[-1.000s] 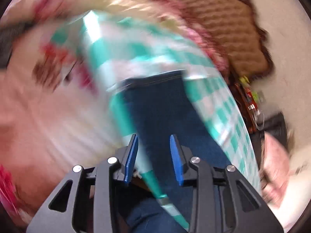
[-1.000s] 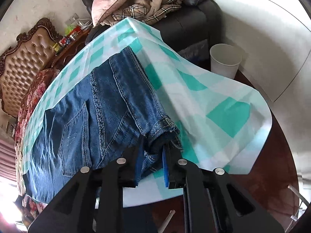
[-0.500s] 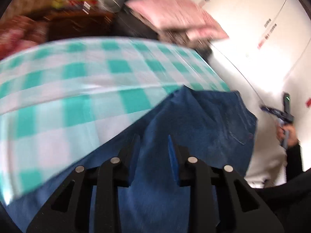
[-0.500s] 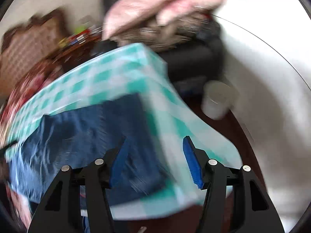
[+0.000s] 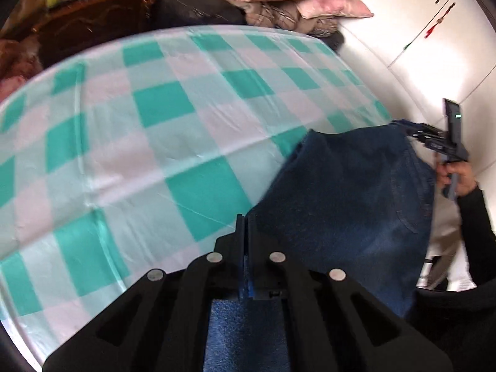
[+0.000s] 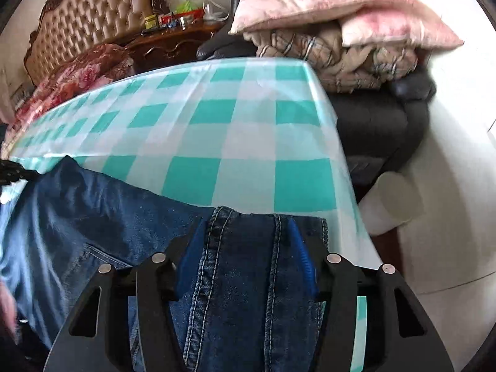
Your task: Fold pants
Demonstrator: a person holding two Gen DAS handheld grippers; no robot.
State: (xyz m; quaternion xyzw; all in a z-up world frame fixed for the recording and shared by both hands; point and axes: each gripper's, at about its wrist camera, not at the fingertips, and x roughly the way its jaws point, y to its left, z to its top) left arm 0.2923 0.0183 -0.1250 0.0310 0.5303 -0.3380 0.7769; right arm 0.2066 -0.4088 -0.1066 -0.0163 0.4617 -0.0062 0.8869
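A table covered by a teal-and-white checked tablecloth (image 5: 161,142) fills most of both wrist views; in the right wrist view its far right corner (image 6: 307,68) drops toward a dark sofa (image 6: 378,117) stacked with pink pillows (image 6: 325,3) and a plaid blanket (image 6: 344,59). Behind the table stand a tufted, carved headboard (image 6: 90,12) and a dark wooden cabinet (image 6: 173,43) carrying small packages.

The blue denim pants (image 5: 350,204) hang along the near edge of the table, stretched between the two tools. In the left wrist view the cloth spreads from the left gripper (image 5: 246,241) up and to the right, where its far corner meets the right gripper (image 5: 434,138), held in the person's right hand (image 5: 458,176). In the right wrist view the same pants (image 6: 102,217) run leftward from the right gripper (image 6: 248,248), overlapping the tablecloth's near border.

The left gripper's fingers (image 5: 240,232) are pressed nearly together with a thin edge of denim clamped between them; more denim lies beneath the tool body. The right gripper's blue pads (image 6: 299,251) stand moderately apart, and a thick, seamed fold of the pants (image 6: 245,266) fills the space between them, touching both pads.

A pale cylindrical bin (image 6: 390,201) sits on the floor, just beside the table's right edge and below the sofa.
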